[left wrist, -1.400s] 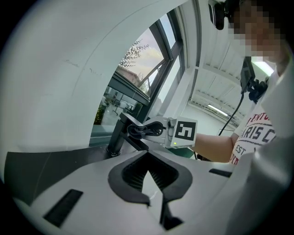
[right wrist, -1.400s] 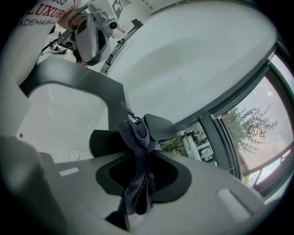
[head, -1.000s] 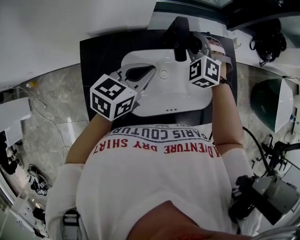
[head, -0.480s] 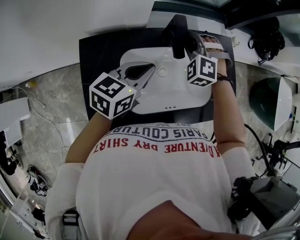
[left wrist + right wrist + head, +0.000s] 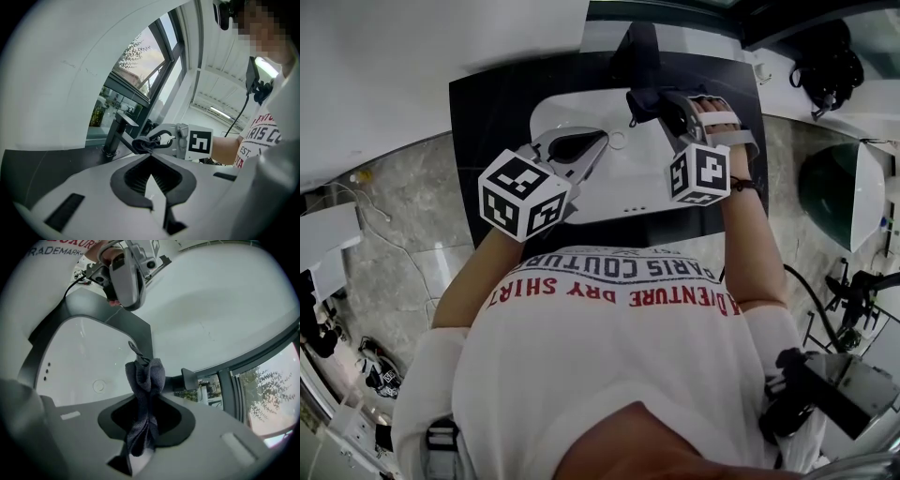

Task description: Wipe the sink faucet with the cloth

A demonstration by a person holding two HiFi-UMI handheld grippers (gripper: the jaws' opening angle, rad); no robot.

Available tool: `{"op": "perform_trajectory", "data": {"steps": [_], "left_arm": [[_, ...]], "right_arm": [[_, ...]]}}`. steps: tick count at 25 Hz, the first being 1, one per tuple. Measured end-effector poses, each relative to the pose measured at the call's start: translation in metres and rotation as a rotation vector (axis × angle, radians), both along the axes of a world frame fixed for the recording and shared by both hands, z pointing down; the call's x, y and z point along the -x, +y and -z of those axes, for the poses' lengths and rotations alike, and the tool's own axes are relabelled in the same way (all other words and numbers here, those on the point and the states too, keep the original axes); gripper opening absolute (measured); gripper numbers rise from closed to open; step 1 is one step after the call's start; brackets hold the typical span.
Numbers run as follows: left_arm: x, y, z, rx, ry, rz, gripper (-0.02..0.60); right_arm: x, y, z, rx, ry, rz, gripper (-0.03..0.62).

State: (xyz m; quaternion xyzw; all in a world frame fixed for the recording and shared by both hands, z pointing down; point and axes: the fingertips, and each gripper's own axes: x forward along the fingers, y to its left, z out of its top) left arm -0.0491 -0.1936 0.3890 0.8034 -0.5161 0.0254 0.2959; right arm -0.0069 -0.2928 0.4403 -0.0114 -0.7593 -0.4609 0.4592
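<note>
Dark grey cloth, clamped between the closed jaws of the right gripper, bunched at the spout tip of the black faucet, above the white sink. Left gripper closed on nothing, near, over the basin's left side.

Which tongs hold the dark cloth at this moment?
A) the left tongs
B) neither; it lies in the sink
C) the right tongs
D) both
C: the right gripper view shows the dark cloth clamped between the right tongs, while the left tongs are closed with nothing between them.
</note>
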Motion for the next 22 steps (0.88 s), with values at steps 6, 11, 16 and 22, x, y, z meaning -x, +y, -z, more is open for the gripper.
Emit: {"op": "perform_trajectory", "data": {"steps": [6, 11, 16, 22], "left_arm": [[-0.007, 0.002, 0.000, 0.010, -0.008, 0.001, 0.000], [-0.006, 0.000, 0.004, 0.004, -0.013, 0.010, 0.000], [-0.006, 0.000, 0.002, 0.006, -0.014, 0.015, 0.000], [-0.004, -0.001, -0.001, 0.015, -0.014, 0.015, 0.000]], "right_arm": [[-0.009, 0.007, -0.001, 0.074, -0.060, -0.048, 0.077], [-0.004, 0.003, 0.034, 0.444, -0.340, -0.275, 0.077], [-0.004, -0.013, 0.062, 1.003, -0.724, -0.542, 0.077], [-0.003, -0.035, 0.074, 1.397, -0.986, -0.677, 0.077]]}}
